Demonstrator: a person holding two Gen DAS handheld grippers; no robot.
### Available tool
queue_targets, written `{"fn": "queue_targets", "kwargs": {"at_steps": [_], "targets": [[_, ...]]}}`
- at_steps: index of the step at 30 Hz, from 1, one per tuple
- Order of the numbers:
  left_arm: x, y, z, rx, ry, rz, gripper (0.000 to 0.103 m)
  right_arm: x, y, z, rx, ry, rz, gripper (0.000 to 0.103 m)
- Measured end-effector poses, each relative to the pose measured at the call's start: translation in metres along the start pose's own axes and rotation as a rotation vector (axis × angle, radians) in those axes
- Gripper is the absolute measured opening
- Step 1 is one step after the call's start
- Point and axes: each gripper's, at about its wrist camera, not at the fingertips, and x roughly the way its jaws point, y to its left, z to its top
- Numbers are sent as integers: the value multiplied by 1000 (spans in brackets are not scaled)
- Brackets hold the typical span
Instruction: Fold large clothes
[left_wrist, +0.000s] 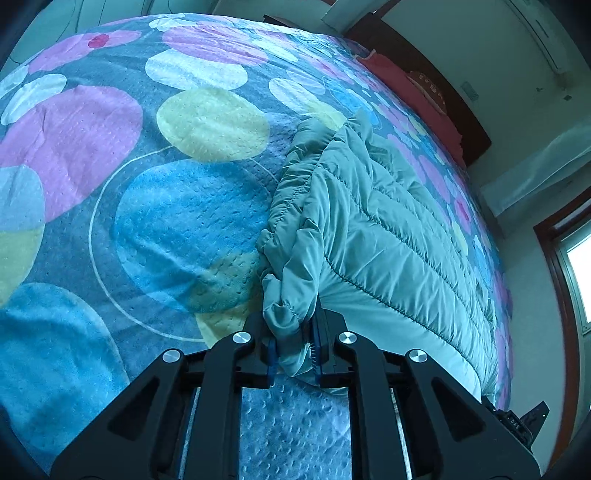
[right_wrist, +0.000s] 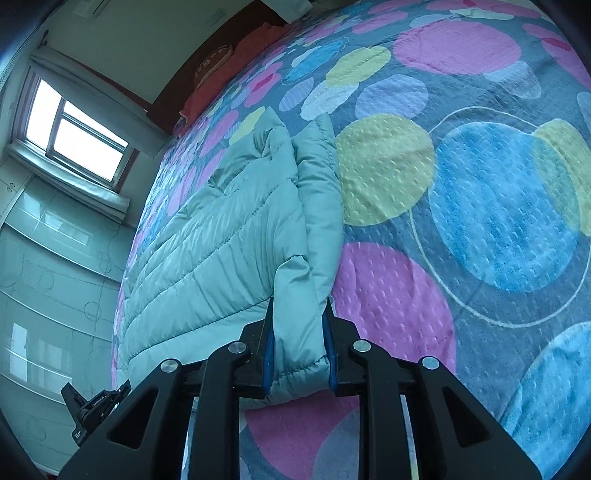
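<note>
Pale green quilted jacket (left_wrist: 373, 229) lying on bed with circle-patterned bedspread (left_wrist: 192, 206), left claw (left_wrist: 293, 349) pinching a bunched jacket edge, right claw (right_wrist: 299, 354) pinching a padded jacket hem, red pillow (left_wrist: 410, 92) by headboard, window (right_wrist: 74, 133) beyond.

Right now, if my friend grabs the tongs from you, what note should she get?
Left tongs: shut on the gathered edge of the teal puffer jacket.
Right tongs: shut on another jacket edge.
The jacket lies on the bed's spotted bedspread, its near side raised by both tongs.
Done: both edges gripped.
Left: probably carry them across, lay them flat, then finish folding.
</note>
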Motion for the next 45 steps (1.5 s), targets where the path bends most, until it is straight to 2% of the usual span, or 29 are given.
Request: {"fn": "queue_targets", "kwargs": {"at_steps": [3, 7, 10, 14, 17, 22, 29, 40, 45], "targets": [[-3, 0, -1, 22, -12, 47, 32, -3, 0, 1, -1, -11, -22, 29], [-10, 7, 0, 36, -24, 87, 43, -14, 1, 0, -35, -51, -79, 36], [-15, 16, 3, 22, -30, 102, 45, -21, -4, 2, -42, -75, -116, 40], [-18, 26, 5, 38, -35, 150, 45, -31, -17, 1, -18, -94, -149, 41], [-18, 34, 6, 40, -33, 187, 45, -40, -24, 1, -26, -116, -208, 41], [-25, 43, 12, 30, -39, 214, 45, -51, -24, 3, -41, -143, -251, 41], [-40, 36, 23, 62, -89, 245, 45, -53, 29, 0, -226, -179, -304, 41], [-34, 30, 23, 83, -81, 255, 46, -4, 126, -22, -479, -125, -242, 40], [-31, 35, 24, 81, -80, 278, 46, 21, 159, -30, -550, -97, -230, 40]]}}
